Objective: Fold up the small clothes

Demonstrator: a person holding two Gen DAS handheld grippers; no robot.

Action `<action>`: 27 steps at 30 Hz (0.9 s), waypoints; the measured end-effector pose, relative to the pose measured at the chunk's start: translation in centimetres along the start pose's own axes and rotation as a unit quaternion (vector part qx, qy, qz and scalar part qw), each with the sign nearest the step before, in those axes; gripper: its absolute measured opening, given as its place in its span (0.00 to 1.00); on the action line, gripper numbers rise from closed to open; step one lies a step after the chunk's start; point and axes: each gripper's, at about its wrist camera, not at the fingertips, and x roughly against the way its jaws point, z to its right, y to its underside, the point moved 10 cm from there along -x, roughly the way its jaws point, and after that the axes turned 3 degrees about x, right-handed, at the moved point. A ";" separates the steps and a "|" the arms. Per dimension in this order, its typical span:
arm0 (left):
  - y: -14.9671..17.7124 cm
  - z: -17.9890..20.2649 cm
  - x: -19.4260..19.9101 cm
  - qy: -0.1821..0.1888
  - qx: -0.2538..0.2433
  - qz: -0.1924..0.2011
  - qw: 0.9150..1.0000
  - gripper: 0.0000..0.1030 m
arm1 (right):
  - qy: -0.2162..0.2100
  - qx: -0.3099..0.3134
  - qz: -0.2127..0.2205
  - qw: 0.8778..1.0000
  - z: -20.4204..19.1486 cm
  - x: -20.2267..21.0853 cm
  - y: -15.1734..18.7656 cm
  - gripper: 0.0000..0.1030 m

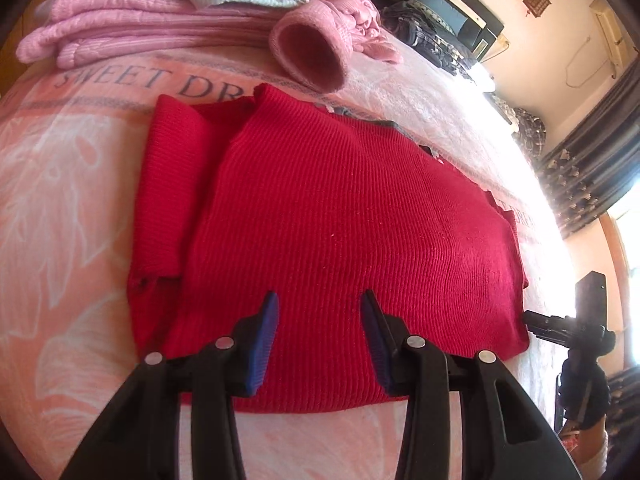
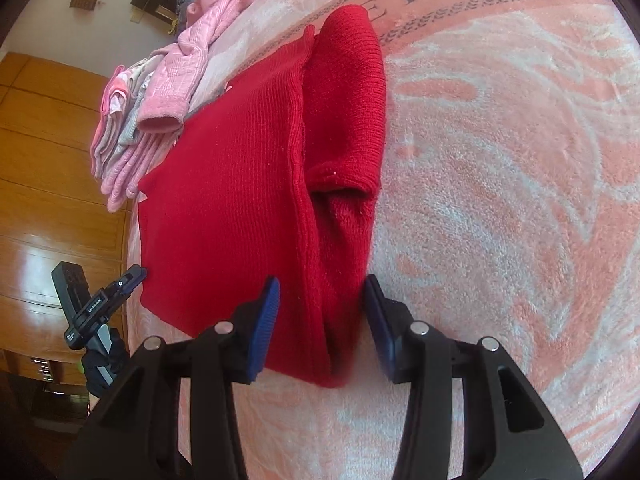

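The left tool (image 1: 318, 300) hangs with its blue pads spread wide over the near hem of the red knit sweater (image 1: 320, 208), gripping nothing; the right tool (image 2: 322, 284) is likewise spread, straddling the near corner where the folded-in sleeve (image 2: 348, 100) meets the body, and whether its pads touch the cloth cannot be told. The sweater lies flat on the bed's pink blanket (image 1: 60, 200), already narrowed into a rough rectangle with one sleeve turned in along the side. My judgement: the step in hand is the crosswise fold, near hem carried to the far edge. To do it well, both tools should close on all layers at the two near corners, sleeve included, lift together and level, and lay the hem square on the far edge so the sleeve does not slide out. Beyond the sweater sit an open pink cuff (image 1: 312, 56) and a stack of folded pink garments (image 1: 132, 28). The left wrist view alone shows the sweater's full breadth, the window and dark curtain (image 1: 592, 168), and the right tool low at its edge. The right wrist view alone shows the sleeve's open mouth and side seam close up, the wooden wardrobe (image 2: 52, 168), and the left tool beside the sweater's other near corner.
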 end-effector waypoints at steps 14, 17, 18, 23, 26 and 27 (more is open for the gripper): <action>0.0 -0.7 -2.9 0.040 0.036 -0.027 0.998 0.40 | -0.047 -0.056 0.019 0.997 1.1 -1.1 -2.3 0.11; 0.1 -0.4 -3.1 0.026 0.018 -0.028 0.999 0.40 | -0.033 -0.049 0.025 0.998 1.2 -0.9 -2.1 0.10; 0.1 -0.3 -3.1 0.022 0.012 -0.028 0.999 0.41 | -0.028 -0.047 0.025 0.998 1.1 -0.9 -2.1 0.10; 0.2 0.0 -3.2 0.017 -0.002 -0.028 0.999 0.41 | -0.021 -0.050 0.024 0.998 1.2 -1.2 -2.1 0.09; 0.2 -0.2 -3.2 0.024 -0.003 -0.031 0.999 0.41 | -0.012 -0.053 0.022 0.998 1.0 -1.2 -2.2 0.09; 0.2 -0.2 -3.2 0.026 -0.004 -0.031 0.999 0.41 | -0.008 -0.055 0.020 0.998 1.0 -1.0 -2.1 0.09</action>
